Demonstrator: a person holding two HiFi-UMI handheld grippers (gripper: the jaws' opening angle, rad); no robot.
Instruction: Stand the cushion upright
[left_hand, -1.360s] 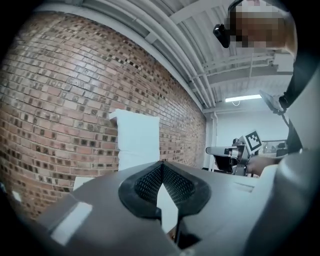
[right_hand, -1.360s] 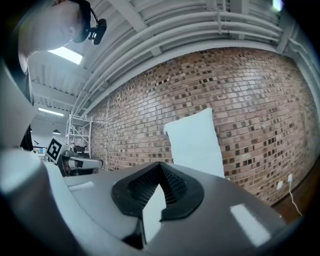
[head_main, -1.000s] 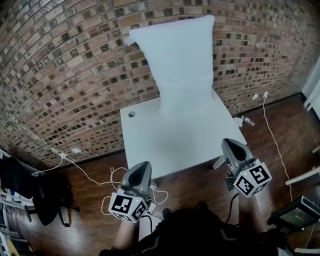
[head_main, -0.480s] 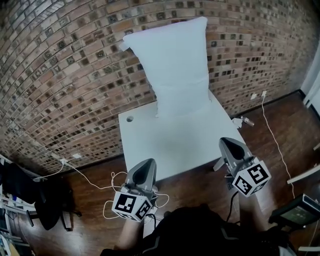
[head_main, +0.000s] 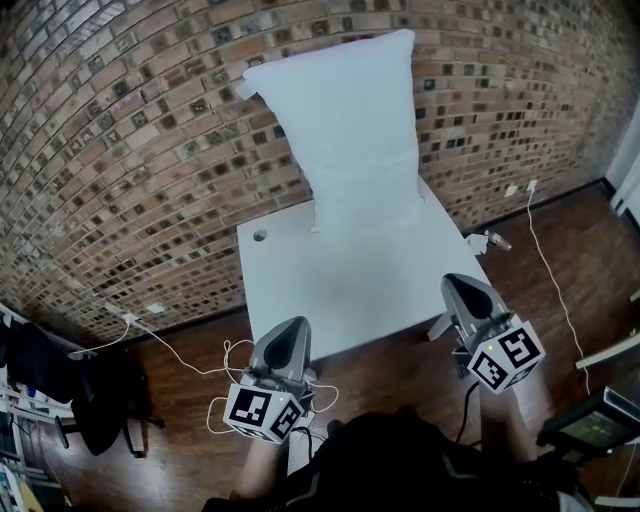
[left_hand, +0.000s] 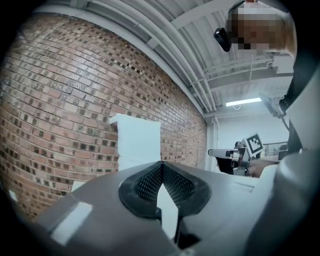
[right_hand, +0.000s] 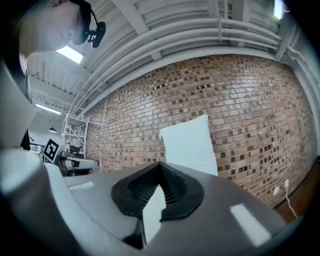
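grey left tool (head_main: 289, 325) and right tool (head_main: 459, 283) closed, empty.

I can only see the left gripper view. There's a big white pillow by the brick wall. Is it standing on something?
Observer: Yes. In the head view the cushion stands upright at the far edge of a white table.
Operator: Is the other gripper holding anything?
Observer: No. The right gripper view shows the right gripper with its jaws shut together and nothing between them.
Operator: Are the grippers close to the pillow?
Observer: No. In the head view the left gripper and the right one hang at the table's near edge, well apart from the cushion.
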